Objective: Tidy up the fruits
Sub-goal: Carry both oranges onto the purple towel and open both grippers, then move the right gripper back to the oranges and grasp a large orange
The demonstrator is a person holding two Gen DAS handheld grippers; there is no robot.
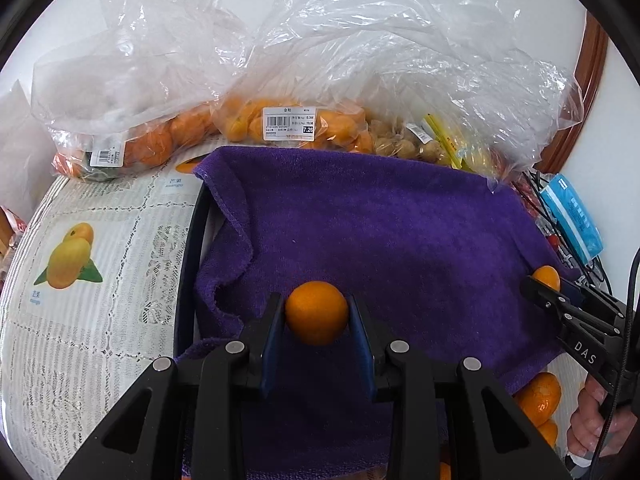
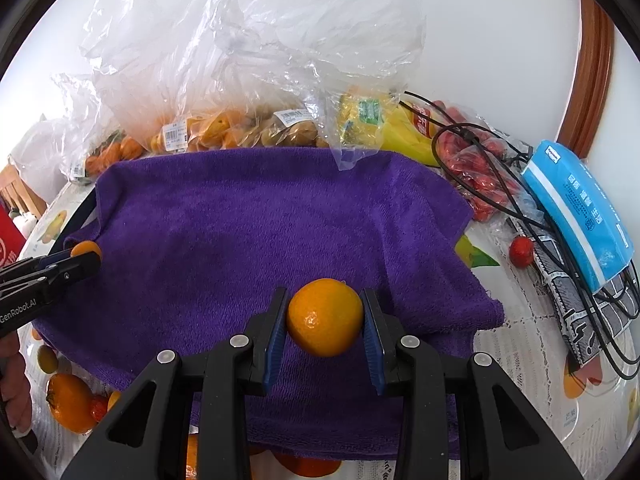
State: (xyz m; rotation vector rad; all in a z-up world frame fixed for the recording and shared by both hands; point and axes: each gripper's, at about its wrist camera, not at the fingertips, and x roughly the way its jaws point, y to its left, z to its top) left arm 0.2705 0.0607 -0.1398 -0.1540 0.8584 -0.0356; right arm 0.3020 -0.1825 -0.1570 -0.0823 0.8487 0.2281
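My left gripper is shut on a small orange and holds it above the purple towel. My right gripper is shut on a second orange, also above the purple towel. Each gripper shows in the other's view: the right one at the towel's right side, the left one at its left side. Loose oranges lie by the towel's near right corner, and more at its near left.
Clear plastic bags of fruit line the back of the table, with bananas and red fruit. A blue tissue pack, black cables and a small red fruit lie at the right. The tablecloth has fruit prints.
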